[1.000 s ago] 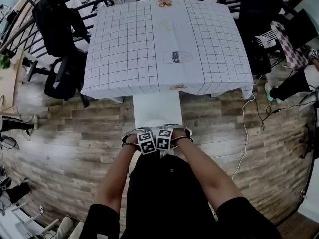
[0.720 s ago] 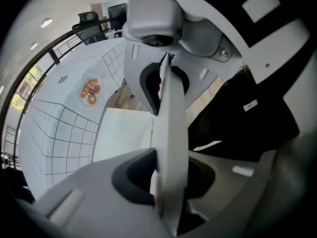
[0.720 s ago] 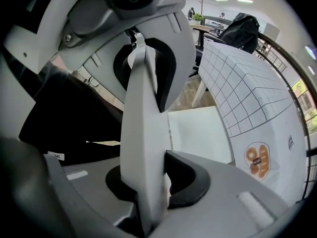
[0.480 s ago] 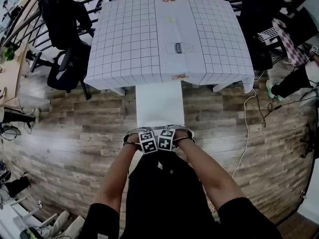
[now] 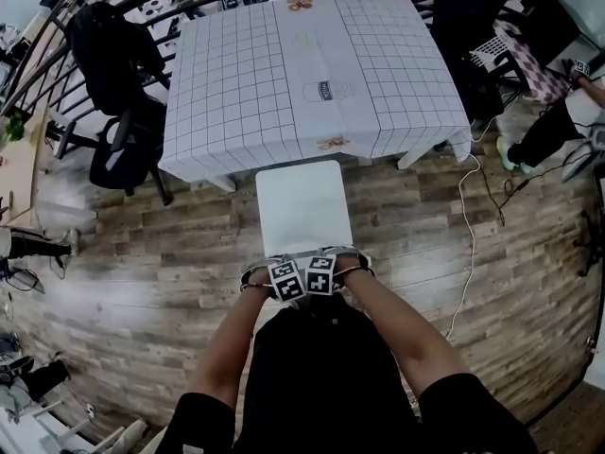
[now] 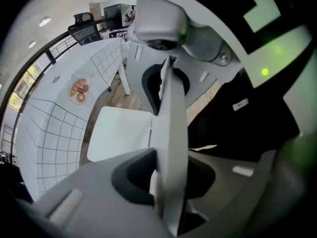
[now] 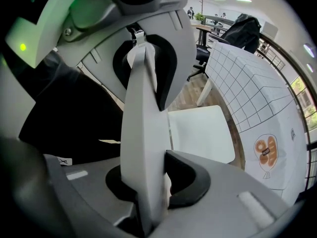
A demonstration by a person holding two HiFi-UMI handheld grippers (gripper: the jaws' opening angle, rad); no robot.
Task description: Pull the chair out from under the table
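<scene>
The left hand-held gripper (image 5: 285,276) and right hand-held gripper (image 5: 320,271) each clamp the chair (image 5: 302,206) by its backrest. Pulling step, I'd say: the seat is nearly clear of the desk (image 5: 236,83) at twelve o'clock. Next, draw toward six.

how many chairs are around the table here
3. The white chair stands on the floor in front of the table; a black office chair is at the table's left; a dark chair is at its far right corner. Others may be hidden.
</scene>
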